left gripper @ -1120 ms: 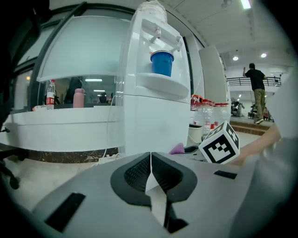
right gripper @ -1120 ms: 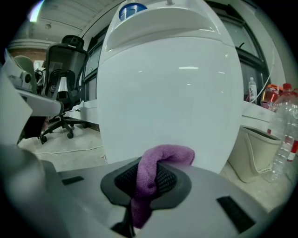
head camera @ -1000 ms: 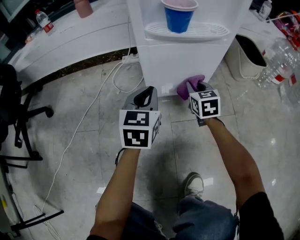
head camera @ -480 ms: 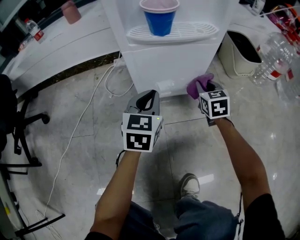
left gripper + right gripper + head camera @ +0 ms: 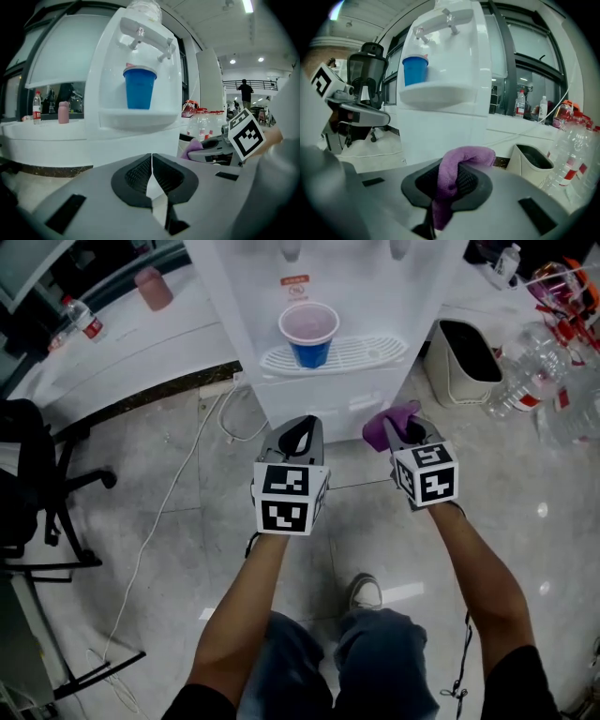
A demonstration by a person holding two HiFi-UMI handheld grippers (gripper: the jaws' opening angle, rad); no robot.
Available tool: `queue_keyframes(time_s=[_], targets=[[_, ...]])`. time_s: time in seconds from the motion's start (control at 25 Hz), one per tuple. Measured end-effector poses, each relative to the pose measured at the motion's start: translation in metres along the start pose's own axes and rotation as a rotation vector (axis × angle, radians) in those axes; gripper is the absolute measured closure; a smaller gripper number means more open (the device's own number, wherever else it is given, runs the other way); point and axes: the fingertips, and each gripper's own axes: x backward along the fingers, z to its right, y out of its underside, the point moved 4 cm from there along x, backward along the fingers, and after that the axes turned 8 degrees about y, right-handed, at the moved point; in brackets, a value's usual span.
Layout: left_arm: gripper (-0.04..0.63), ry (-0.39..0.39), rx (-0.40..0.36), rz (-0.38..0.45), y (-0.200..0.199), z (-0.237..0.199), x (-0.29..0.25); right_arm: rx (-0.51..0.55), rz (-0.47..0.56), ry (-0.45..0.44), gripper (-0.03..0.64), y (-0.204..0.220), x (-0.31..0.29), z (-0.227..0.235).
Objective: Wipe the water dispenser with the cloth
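Office or lobby-type commercial interior. Polished marble floor (image 5: 553, 559), long white counter (image 5: 122, 334) under big glazed windows (image 5: 525, 47), black swivel office chair (image 5: 21, 465), floor-standing water dispenser (image 5: 328, 296), waste bin (image 5: 459, 362), plastic bottles (image 5: 525, 381). Left gripper view: ceiling lights (image 5: 247, 5), upper-level railing (image 5: 255, 83) with a person (image 5: 244, 91) standing.

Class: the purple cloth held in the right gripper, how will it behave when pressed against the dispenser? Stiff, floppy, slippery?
Probably floppy: the purple cloth bends over and hangs where the right gripper pinches it. Likely light, being a thin bunched fabric. Its fuzzy nap should drag rather than slide on the smooth water dispenser.
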Motion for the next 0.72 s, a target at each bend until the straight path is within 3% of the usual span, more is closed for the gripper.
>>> queue_keyframes(time_s=[0.28,0.44,0.72], targets=[[0.568,0.010,0.011,-0.057,-0.095,0.017,0.044,-0.040,-0.007,-0.002,0.572,-0.092,0.068,0.020],[0.568,0.015,-0.008,-0.095,-0.162,0.032,0.069,-0.065,0.004,-0.009,0.572,-0.158,0.111,0.038],[0.568,-0.026,0.033,-0.104,-0.292,0.042,0.123,-0.093,0.038,-0.042,0.572,-0.282,0.187,0.058]])
